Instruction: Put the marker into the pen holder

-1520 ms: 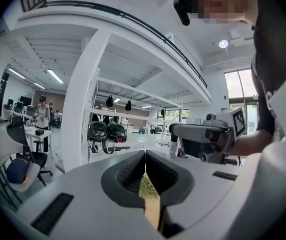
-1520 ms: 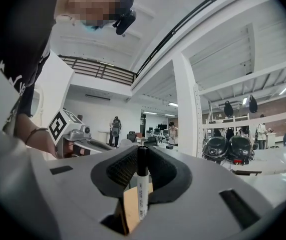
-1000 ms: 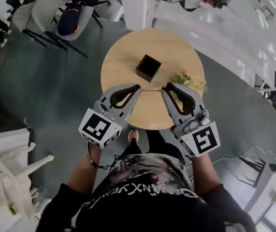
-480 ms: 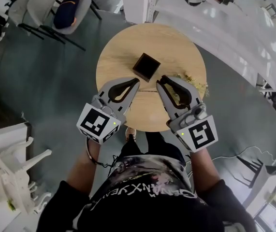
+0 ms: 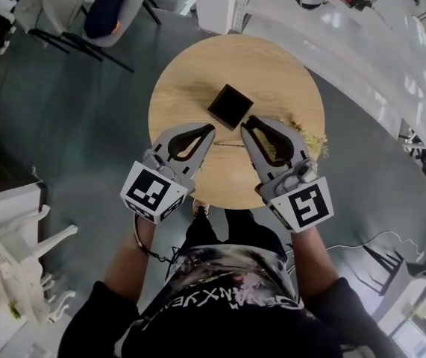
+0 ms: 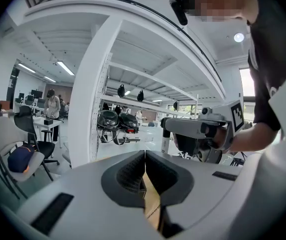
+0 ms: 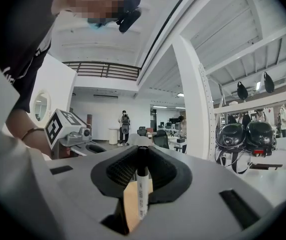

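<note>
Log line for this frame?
right tool: shut on marker | left tool: shut, empty | pen holder: on table, marker not in yet

In front of me a round wooden table (image 5: pixel 190 80) stands on the grey floor (image 5: pixel 86 125). Near its middle sits the black square pen holder (image 5: pixel 230 106), open on top. At the right edge lies a small bunch of dry green sprigs (image 5: pixel 311 134), apart from the holder.
</note>
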The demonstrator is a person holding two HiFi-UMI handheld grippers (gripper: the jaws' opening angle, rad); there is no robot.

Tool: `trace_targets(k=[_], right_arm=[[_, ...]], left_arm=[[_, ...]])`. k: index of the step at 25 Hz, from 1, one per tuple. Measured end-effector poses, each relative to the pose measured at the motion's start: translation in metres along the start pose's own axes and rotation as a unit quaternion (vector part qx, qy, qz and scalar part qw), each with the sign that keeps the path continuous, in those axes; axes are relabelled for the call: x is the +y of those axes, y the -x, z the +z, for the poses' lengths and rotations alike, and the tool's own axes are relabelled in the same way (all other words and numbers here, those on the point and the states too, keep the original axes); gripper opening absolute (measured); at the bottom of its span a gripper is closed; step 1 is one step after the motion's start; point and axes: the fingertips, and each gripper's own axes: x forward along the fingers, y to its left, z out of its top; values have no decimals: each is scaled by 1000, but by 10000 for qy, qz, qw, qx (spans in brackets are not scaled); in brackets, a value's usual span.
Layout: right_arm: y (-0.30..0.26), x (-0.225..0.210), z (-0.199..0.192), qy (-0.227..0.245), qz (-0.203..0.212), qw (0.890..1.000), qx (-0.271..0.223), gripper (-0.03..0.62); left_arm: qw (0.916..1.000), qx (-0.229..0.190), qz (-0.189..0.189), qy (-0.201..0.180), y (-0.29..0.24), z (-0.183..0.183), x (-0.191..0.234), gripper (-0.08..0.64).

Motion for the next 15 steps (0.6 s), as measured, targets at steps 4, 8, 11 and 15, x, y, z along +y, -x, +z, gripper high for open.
trace_targets(k=[4,8,11,15], right_arm=[[-9,-6,-5,-44,47,10000,-20,64],[-18,-10,-10,-92,78,9999,-60,64],[-24,-14,-13,-134,99,9998,-90,63],[-31,-21,-18,-180,141,9997,-91,63]], left_arm=[[10000,52,-1,59,-8,-8,4,21],[9999,86,-7,96,-14,-15,7,21],[9999,102,-15,112,-19,-17,9,21],[9998,127,9,144,-28,-19,12,21]])
